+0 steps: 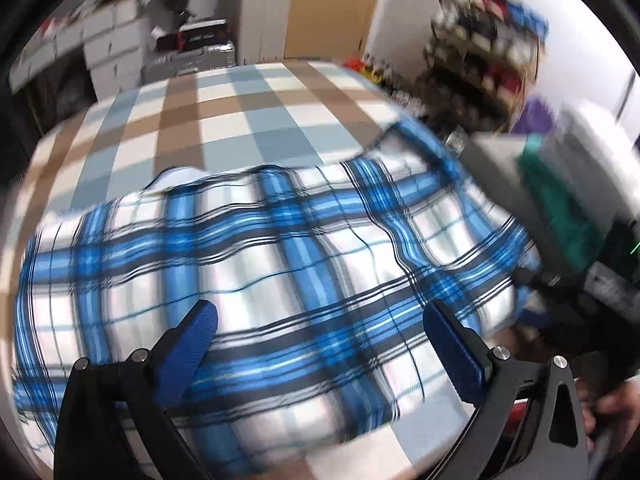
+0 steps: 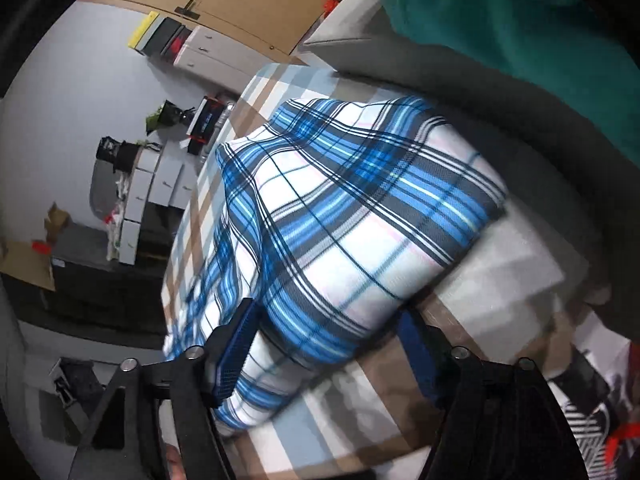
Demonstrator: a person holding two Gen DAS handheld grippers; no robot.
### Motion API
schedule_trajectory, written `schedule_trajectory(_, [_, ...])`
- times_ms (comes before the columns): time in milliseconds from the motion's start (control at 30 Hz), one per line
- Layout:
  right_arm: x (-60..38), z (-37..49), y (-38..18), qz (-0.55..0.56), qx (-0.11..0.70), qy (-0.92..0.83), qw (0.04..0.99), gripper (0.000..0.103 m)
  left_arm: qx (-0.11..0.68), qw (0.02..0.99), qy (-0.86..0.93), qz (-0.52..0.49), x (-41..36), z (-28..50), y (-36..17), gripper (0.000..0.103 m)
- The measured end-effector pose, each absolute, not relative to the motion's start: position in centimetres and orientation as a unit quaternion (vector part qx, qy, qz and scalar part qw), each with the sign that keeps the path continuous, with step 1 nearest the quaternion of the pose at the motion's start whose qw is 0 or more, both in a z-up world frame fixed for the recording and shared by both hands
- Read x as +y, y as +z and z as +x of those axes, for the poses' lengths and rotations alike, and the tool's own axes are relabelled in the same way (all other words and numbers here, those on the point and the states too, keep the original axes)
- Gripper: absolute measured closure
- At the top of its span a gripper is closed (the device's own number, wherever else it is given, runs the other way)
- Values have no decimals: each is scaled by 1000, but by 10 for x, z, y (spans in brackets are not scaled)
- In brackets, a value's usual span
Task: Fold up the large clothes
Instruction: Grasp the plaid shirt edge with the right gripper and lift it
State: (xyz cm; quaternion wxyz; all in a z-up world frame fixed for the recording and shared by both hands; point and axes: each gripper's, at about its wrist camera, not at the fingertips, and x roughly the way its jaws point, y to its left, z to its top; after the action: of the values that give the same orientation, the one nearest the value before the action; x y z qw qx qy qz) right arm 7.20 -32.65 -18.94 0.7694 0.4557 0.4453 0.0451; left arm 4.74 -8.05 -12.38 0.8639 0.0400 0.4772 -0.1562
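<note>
Shirt: the blue-and-white plaid shirt (image 1: 256,264) lies spread on your checked table cover (image 1: 224,112), filling the lower half of the left wrist view from 9 o'clock to 3 o'clock.

Left gripper: your left gripper (image 1: 320,344) hangs over the shirt at 6 o'clock with its blue pads (image 1: 188,356) set wide apart and nothing pinched between them.

Right gripper: your right gripper (image 2: 332,348) also stands wide, its blue fingers (image 2: 236,356) on either side of the near corner of the shirt (image 2: 344,216); whether the cloth touches a pad cannot be told.

Left view only: it shows the shirt's far edge rumpled toward 1 o'clock, a blurred shelf of small items (image 1: 484,52) at 1 o'clock, white drawers (image 1: 116,48) at 10 o'clock, and the other hand-held tool as a grey and teal smear at 3 o'clock.

Right view only: it shows the shirt sharply, with a folded straight edge running toward 3 o'clock, teal fabric (image 2: 520,20) at 1 o'clock, and a grey padded edge (image 2: 460,64) just beyond the shirt.

Blur: the left view is smeared by motion, so fine folds there cannot be read.
</note>
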Motion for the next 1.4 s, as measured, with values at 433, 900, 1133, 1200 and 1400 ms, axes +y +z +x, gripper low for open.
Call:
schedule_trajectory(433, [-303, 98, -173, 319, 420, -14, 850, 61, 522, 840, -88, 118, -116, 81, -166, 0])
schedule_trajectory(900, [-302, 101, -177, 340, 414, 36, 844, 72, 508, 847, -104, 120, -116, 76, -165, 0])
schedule_trajectory(1133, [-290, 93, -144, 256, 377, 46, 889, 95, 510, 846, -112, 106, -113, 79, -166, 1])
schedule_trajectory(1200, [-281, 93, -131, 191, 369, 41, 909, 95, 507, 847, -118, 106, -122, 79, -166, 1])
schedule_trajectory(1400, [-296, 106, -76, 86, 355, 10, 931, 96, 506, 835, -213, 44, -154, 88, -154, 1])
